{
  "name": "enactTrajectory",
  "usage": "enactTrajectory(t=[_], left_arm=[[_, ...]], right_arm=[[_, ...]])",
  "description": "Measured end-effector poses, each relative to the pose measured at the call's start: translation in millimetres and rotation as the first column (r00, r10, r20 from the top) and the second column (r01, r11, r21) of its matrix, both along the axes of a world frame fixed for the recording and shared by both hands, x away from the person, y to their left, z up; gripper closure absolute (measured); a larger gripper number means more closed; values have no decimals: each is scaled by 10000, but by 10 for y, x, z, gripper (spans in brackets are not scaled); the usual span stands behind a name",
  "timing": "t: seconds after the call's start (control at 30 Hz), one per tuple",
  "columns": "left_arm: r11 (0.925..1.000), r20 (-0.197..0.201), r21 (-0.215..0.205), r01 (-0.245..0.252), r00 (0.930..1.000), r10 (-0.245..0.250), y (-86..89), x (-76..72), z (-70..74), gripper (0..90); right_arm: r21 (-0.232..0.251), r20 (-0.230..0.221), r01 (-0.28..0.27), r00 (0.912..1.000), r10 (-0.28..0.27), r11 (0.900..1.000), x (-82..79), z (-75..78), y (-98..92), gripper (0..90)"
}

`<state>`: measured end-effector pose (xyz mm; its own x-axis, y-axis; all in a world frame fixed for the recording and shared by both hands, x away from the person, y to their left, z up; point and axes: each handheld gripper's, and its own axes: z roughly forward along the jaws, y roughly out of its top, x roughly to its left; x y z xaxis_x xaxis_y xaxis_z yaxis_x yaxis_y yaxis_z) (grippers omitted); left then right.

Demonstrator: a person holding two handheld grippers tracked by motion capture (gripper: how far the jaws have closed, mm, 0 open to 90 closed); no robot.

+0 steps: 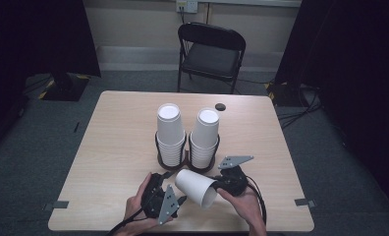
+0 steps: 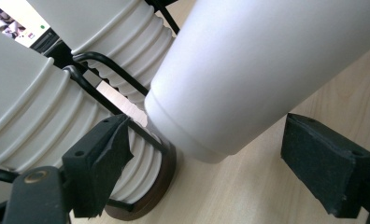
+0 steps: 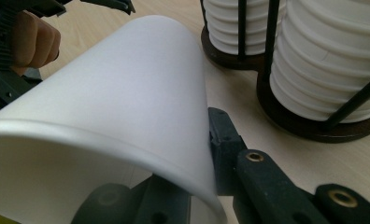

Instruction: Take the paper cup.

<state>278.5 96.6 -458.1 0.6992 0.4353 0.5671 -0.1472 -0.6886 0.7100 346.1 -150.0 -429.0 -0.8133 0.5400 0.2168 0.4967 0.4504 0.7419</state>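
A single white paper cup lies on its side just above the table near the front edge, its mouth toward the person. My right gripper is shut on the cup's wall at the rim, one jaw inside and one outside. My left gripper is open around the cup's closed base, and its pads stand clear of the cup on both sides. Behind the cup stand two tall stacks of white cups, mouths down, in black wire holders on brown bases.
The light wooden table has open surface left and right of the stacks. A small black disc lies near the far edge. A black folding chair stands beyond the table. Dark curtains hang on both sides.
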Motion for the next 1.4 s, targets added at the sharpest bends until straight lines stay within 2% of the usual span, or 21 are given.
enactTrajectory(t=[0.13, 0.23, 0.37, 0.43, 0.47, 0.5, 0.53, 0.73, 0.93, 1.03, 1.1, 1.27, 1.4], left_arm=[[9987, 135, 500, 62, 9999, -69, -65, -24, -29, 157], [9973, 294, 724, 112, 9995, -133, -103, -38, -45, 155], [9935, 541, 1130, 103, 9984, -165, -150, -33, -55, 148], [9935, 498, 1137, 22, 9987, -79, -173, -34, -57, 148], [9949, 510, 1010, 40, 9987, -92, -188, -37, -67, 141], [9934, 659, 1146, 21, 9978, -97, -195, -39, -60, 132], [9933, 580, 1154, 91, 9982, -159, -205, -37, -60, 123], [9938, 741, 1102, 133, 9970, -216, -245, -41, -71, 86], [9926, 863, 1214, -52, 9963, -53, -272, -29, -66, 76], [9939, 856, 1102, -68, 9963, -27, -294, -30, -75, 70], [9914, 953, 1305, -29, 9954, -96, -312, -33, -68, 70], [9930, 992, 1178, 1, 9950, -118, -355, -52, -72, 68], [9938, 1090, 1075, 272, 9933, -390, -396, -78, -42, 92]], right_arm=[[-214, -136, -201, 9997, 198, 9996, 16, 15, 35, 859], [-317, -249, -285, 9993, 277, 9991, 27, 13, 63, 859], [-549, -558, -206, 9983, 175, 9983, 60, 15, 111, 859], [-595, -618, -192, 9980, 155, 9980, 69, 19, 120, 860], [-669, -739, -172, 9972, 122, 9976, 83, 25, 134, 860], [-687, -785, -178, 9968, 124, 9975, 90, 28, 144, 859], [-751, -823, -215, 9965, 153, 9969, 99, 33, 157, 860], [-918, -971, -429, 9947, 340, 9949, 116, 51, 244, 860], [-843, -1038, -503, 9937, 414, 9952, 129, 47, 311, 859], [-798, -1046, -527, 9935, 442, 9954, 135, 45, 324, 859], [-807, -1070, -570, 9931, 482, 9951, 139, 41, 344, 859], [-795, -1075, -631, 9927, 544, 9948, 137, 35, 379, 859], [-645, -1076, -636, 9926, 564, 9959, 144, 28, 394, 867]])
